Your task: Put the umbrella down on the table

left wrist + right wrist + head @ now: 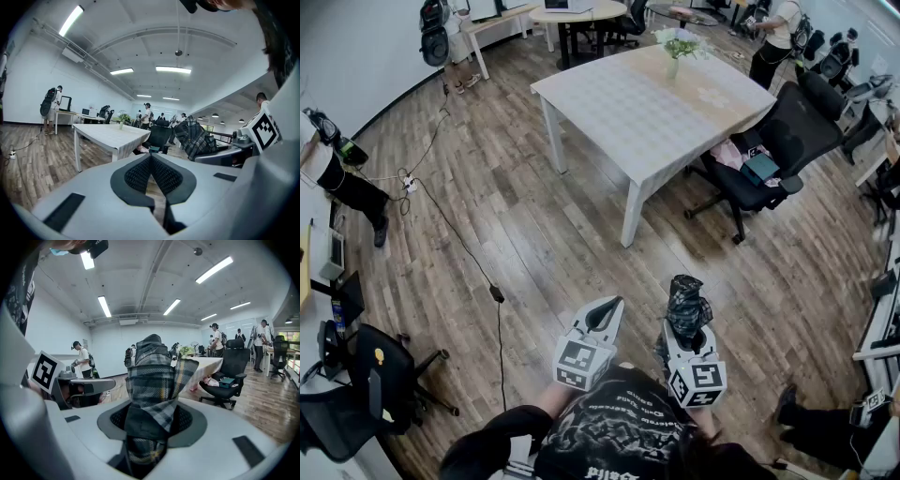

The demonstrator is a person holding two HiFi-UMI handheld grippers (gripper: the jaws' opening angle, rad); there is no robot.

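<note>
Holds the folded umbrella in the right gripper, clamped on its fabric, well short of the worktop. Left gripper closed, empty. Could slip on that soft fabric and drop to the floor; could tip the vase at the worktop's far end.

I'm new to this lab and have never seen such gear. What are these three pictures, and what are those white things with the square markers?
There is no robot here: a person holds a two-jaw gripper in each hand. The head view comes from a camera on the person's head, looking steeply down. The other two views come from cameras riding on each gripper. The left gripper has its jaws together with nothing in them. The right gripper clamps a folded plaid umbrella. Ahead stands a white table with a vase of flowers on it; the umbrella is not yet on it.
</note>
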